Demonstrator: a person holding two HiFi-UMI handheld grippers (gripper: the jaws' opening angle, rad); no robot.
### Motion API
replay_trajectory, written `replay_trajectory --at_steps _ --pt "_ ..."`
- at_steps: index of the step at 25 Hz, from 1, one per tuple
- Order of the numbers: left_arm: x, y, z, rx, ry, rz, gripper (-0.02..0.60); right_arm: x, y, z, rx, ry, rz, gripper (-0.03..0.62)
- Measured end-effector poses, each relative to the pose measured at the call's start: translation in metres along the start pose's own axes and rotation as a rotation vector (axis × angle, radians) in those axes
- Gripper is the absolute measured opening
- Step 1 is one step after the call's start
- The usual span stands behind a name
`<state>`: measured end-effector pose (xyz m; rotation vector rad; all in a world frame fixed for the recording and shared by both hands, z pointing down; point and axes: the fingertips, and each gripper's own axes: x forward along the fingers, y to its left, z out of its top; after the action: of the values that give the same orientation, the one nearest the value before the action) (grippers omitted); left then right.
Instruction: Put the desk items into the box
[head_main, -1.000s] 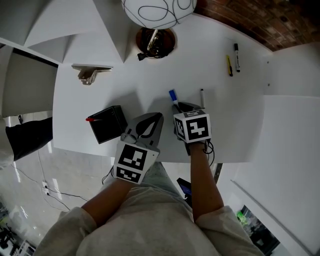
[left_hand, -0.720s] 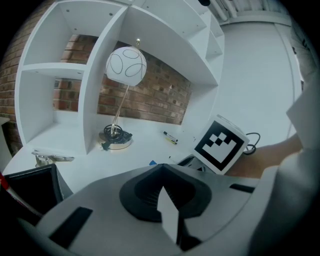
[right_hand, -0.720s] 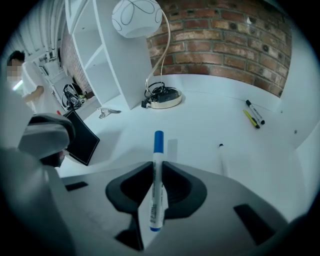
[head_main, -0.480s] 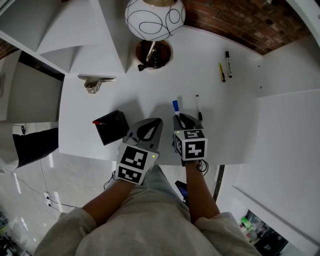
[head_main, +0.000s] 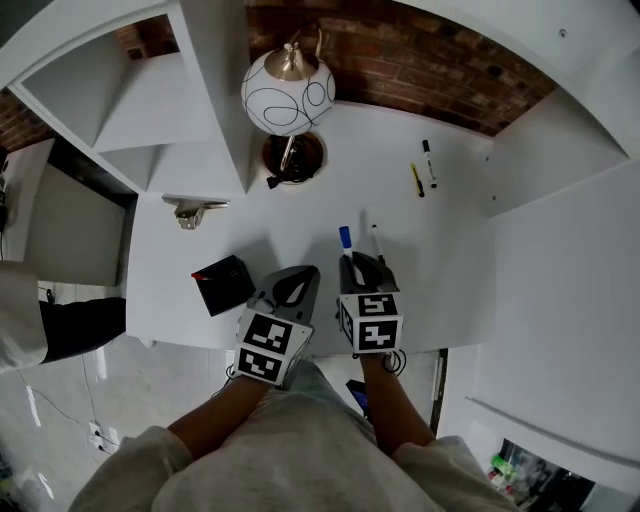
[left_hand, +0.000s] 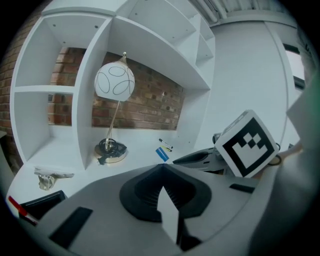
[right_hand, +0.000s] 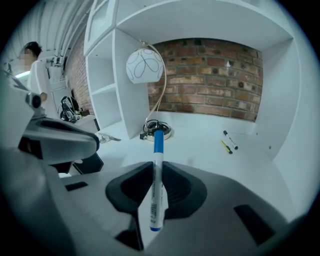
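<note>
My right gripper (head_main: 357, 266) is shut on a white marker with a blue cap (head_main: 345, 240), which sticks out past its tips above the near part of the white desk (head_main: 440, 260). In the right gripper view the marker (right_hand: 156, 186) stands pinched between the jaws of my right gripper (right_hand: 152, 167). My left gripper (head_main: 292, 288) hovers just left of it, shut with nothing in it, as the left gripper view (left_hand: 162, 169) also shows. A small black box (head_main: 226, 285) with a red item at its corner sits on the desk to the left. A thin pen (head_main: 377, 243) lies beside the right gripper.
A yellow pen (head_main: 416, 180) and a black-and-white marker (head_main: 429, 163) lie at the back right. A globe lamp (head_main: 288, 92) stands on its base (head_main: 293, 158) at the back. A metal clip (head_main: 195, 210) lies by the white shelf unit (head_main: 150, 120). A person stands far left (right_hand: 35, 70).
The head view has tilted up and now shows more of the brick wall and shelves. Both grippers sit lower in the picture. The right gripper has kept hold of the marker.
</note>
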<state>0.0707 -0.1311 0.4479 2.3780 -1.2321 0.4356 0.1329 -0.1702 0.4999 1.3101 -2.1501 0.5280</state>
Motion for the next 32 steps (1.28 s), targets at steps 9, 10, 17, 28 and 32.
replay_trajectory --at_steps 9,10,17,28,32 --pt "-0.020 -0.011 0.024 0.023 -0.036 0.015 0.006 -0.038 0.000 0.037 0.012 -0.149 -0.025 0.074" --pt "-0.023 -0.014 0.026 0.025 -0.040 0.016 0.006 -0.043 0.001 0.040 0.010 -0.165 -0.027 0.074" --pt "-0.040 -0.020 0.041 0.057 -0.096 0.032 0.006 -0.070 0.008 0.069 -0.005 -0.298 -0.035 0.074" --pt "-0.071 -0.008 0.046 0.036 -0.151 0.090 0.006 -0.087 0.043 0.091 -0.026 -0.416 0.023 0.074" --pt "-0.085 0.005 0.041 0.022 -0.158 0.122 0.006 -0.085 0.065 0.096 -0.042 -0.435 0.058 0.074"
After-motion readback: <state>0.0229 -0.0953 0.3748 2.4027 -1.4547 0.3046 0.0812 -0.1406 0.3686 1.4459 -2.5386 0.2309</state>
